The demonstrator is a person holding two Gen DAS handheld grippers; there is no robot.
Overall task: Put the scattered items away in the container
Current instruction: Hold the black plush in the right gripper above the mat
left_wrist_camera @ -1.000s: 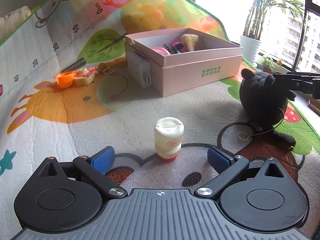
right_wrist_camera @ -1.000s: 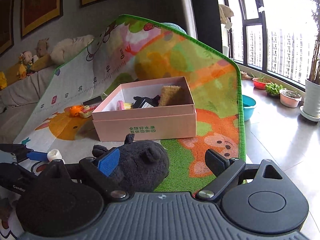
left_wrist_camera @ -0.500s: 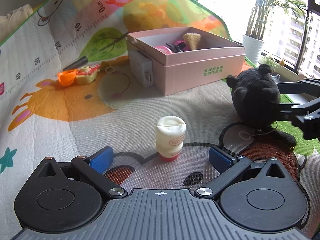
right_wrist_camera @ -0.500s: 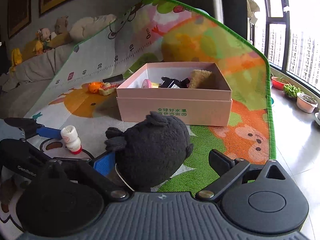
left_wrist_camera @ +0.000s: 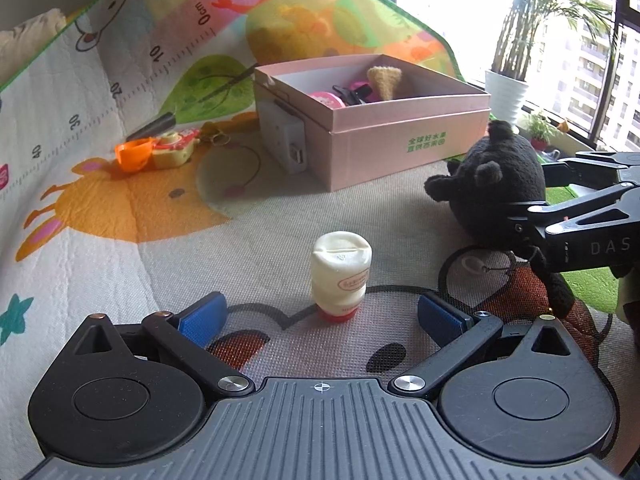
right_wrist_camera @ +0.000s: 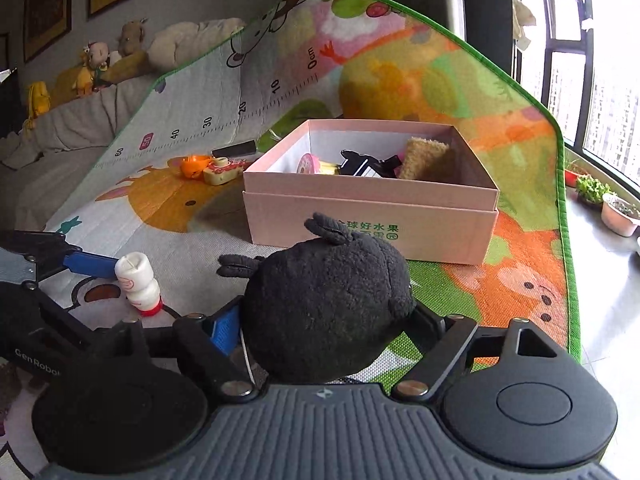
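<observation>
While the right gripper [right_wrist_camera: 324,320] is closing around one black plush toy [right_wrist_camera: 328,312] before one pink box [right_wrist_camera: 372,220] printed in green Chinese characters, the left gripper [left_wrist_camera: 320,312] is gaping wide, empty, one small white bottle [left_wrist_camera: 340,276] standing between its pads

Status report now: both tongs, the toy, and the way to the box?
Right tongs closing around black plush toy. Left tongs open, small bottle between them, untouched. Pink box behind plush, nothing between.

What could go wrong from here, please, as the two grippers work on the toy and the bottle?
The right gripper is closing on the soft black plush toy, which may squash and slip. Its cord could drag. The small bottle stands upside down on its cap; the open left gripper might topple it.
</observation>
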